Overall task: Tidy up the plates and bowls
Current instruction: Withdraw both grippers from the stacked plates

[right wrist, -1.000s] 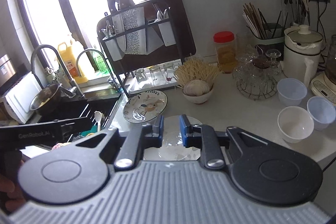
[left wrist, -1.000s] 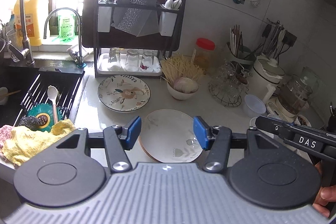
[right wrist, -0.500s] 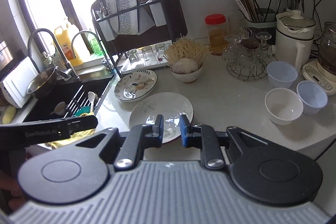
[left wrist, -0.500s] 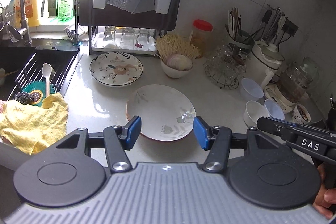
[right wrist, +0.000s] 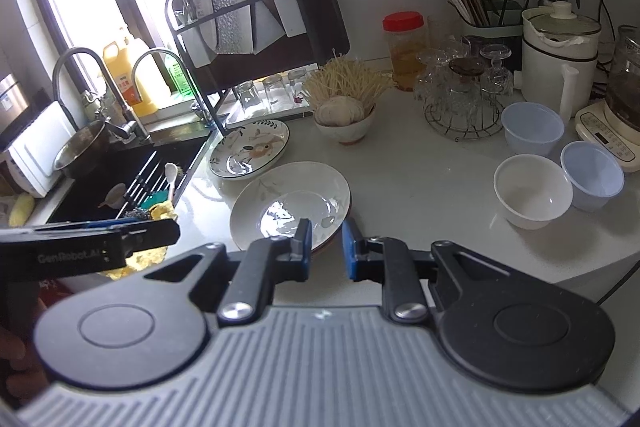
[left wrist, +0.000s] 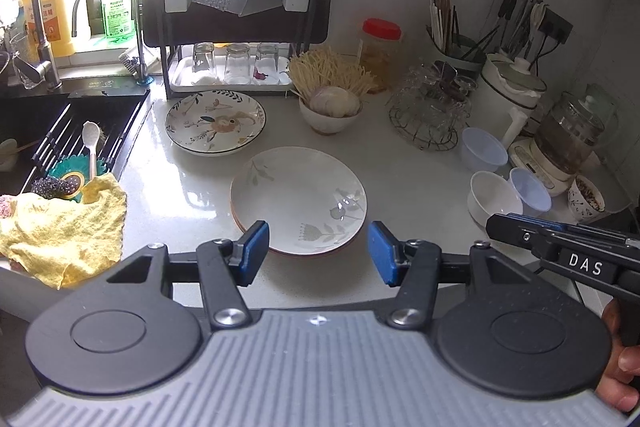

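A white leaf-print plate (left wrist: 298,199) lies on a red-rimmed plate in the middle of the counter. My left gripper (left wrist: 317,253) hangs open over its near rim, blue pads (left wrist: 252,251) apart and touching nothing. In the right wrist view the same plate (right wrist: 280,199) sits just beyond my right gripper (right wrist: 326,249), whose jaws stand narrowly open with nothing between them. A black-rimmed flower-print plate (left wrist: 216,121) lies behind it, near the rack. A white bowl (right wrist: 532,191) and two translucent bowls (right wrist: 532,129) (right wrist: 592,175) stand at the right.
A bowl of garlic and noodles (left wrist: 330,109) stands behind the plates. The dish rack (left wrist: 236,7) holds upturned glasses. The black sink (left wrist: 60,131) with a spoon and a yellow cloth (left wrist: 64,227) is at the left. A wire stand of glasses (left wrist: 430,107), kettle and cooker crowd the right.
Both grippers have come forward and down toward the counter, so the white plate now shows fully above the fingers. The jaw openings are the same as before.
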The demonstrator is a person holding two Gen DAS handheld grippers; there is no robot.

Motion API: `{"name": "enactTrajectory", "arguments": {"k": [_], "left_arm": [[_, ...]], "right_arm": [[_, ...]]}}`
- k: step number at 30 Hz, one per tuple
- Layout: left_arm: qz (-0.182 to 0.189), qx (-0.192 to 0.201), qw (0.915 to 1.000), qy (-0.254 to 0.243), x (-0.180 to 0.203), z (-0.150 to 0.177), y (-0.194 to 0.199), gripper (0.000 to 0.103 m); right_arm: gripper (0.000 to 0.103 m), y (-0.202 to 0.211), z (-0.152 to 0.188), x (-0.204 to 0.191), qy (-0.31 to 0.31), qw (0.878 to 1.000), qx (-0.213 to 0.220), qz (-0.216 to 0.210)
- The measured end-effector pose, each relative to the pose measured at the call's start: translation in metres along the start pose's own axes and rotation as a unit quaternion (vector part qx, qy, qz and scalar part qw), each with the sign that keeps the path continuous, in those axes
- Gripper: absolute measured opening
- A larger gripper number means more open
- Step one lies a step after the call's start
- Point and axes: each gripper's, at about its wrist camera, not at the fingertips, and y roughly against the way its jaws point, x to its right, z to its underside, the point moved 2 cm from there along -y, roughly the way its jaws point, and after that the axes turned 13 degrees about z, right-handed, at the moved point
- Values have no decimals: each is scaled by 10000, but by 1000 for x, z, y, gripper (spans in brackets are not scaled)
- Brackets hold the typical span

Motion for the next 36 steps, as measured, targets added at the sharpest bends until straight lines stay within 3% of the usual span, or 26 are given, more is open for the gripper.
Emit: {"name": "enactTrajectory", "arguments": {"k": [5, 15, 28, 36], "left_arm": [[-1, -88, 9997, 235, -2, -1, -6, 61], [-210, -228, 9993, 205, -7, 7, -29, 61], [-452, -117, 9989, 64, 12, 0, -49, 61], [-479, -98, 9983, 305, 11, 6, -51, 61]], "right_arm": [[21, -2, -1, 7, -14, 10000, 19, -44], [21, -31, 6, 13, -36, 9994, -207, -290], [21, -54, -11, 28, 29, 9980, -174, -611], [21, -65, -12, 39, 20, 9978, -243, -624]]}}
